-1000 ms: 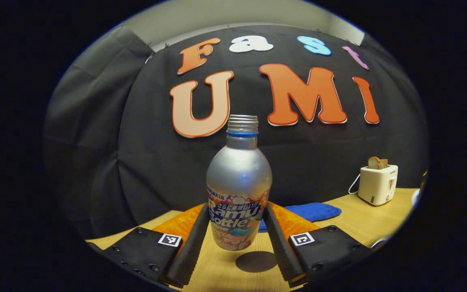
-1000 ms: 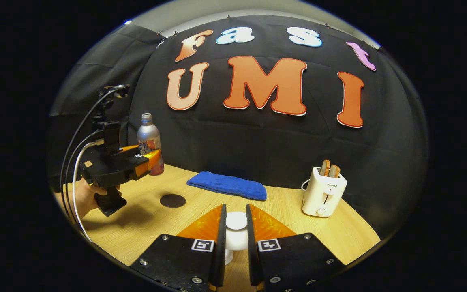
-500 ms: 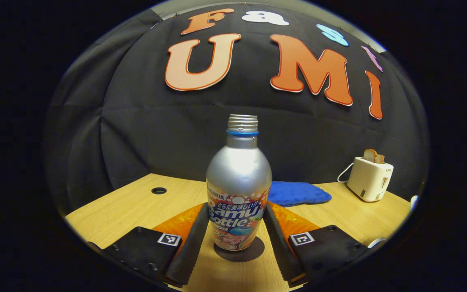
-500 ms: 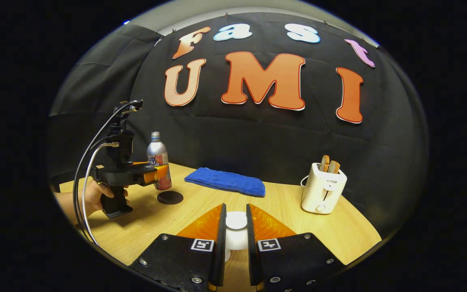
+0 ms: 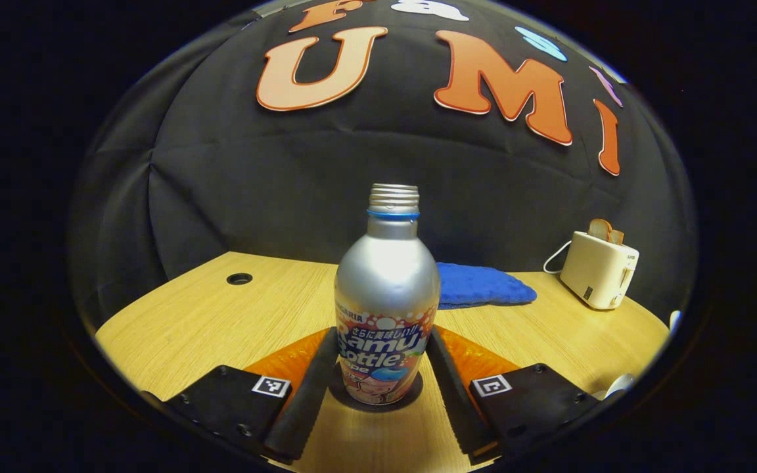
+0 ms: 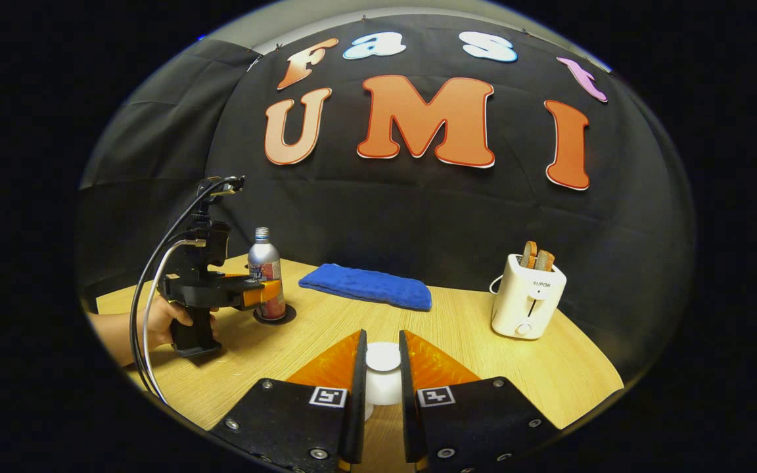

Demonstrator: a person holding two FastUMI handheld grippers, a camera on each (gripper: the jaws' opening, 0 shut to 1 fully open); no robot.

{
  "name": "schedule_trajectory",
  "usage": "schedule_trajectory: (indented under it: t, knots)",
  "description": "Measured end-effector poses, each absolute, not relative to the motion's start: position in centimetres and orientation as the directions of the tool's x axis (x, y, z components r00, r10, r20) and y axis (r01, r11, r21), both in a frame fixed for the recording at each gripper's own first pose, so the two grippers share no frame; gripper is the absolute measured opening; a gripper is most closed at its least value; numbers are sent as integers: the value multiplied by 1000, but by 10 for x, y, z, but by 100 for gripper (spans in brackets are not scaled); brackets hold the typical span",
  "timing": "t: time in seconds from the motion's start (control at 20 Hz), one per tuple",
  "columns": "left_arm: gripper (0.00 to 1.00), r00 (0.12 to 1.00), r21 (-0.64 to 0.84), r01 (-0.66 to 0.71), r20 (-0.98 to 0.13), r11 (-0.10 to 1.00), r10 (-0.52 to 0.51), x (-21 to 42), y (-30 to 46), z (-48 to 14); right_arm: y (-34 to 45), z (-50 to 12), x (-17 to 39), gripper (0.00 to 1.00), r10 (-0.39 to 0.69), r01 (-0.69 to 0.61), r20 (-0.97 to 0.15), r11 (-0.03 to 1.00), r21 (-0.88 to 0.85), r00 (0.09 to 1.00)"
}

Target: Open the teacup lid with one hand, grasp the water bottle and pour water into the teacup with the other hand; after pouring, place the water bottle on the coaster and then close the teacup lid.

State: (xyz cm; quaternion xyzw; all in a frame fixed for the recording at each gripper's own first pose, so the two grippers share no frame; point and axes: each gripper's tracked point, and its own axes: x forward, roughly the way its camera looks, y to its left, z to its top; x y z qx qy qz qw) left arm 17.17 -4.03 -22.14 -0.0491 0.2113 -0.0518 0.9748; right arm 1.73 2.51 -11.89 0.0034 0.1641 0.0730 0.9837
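Between the left gripper's [image 5: 378, 387] pinching fingers, the silver aluminium water bottle [image 5: 386, 295] stands upright on the dark round coaster [image 5: 411, 393]; the right gripper [image 6: 382, 374] pinches the white teacup lid [image 6: 383, 358].

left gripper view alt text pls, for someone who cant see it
A silver water bottle with no cap stands upright on a dark round coaster on a wooden table, with the left gripper closed on its lower body, one black finger on each side. Behind it lie a blue cloth and, to the right, a white toaster holding toast.
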Motion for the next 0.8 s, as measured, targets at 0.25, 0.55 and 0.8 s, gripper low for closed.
schedule_trajectory:
  t: [0.25,0.55,0.8]
  knots:
    - [88,902,-108,95,-411,990,-132,173,-42,-224,37,-129,17,21,171,-168,-347,985,39,922]
    - [98,884,-68,127,-444,990,-144,158,-42,-230,52,-145,15,25,204,-194,-375,979,65,904]
    - [98,903,-34,155,-400,987,-155,140,-38,-213,69,-157,13,25,233,-220,-396,972,78,888]
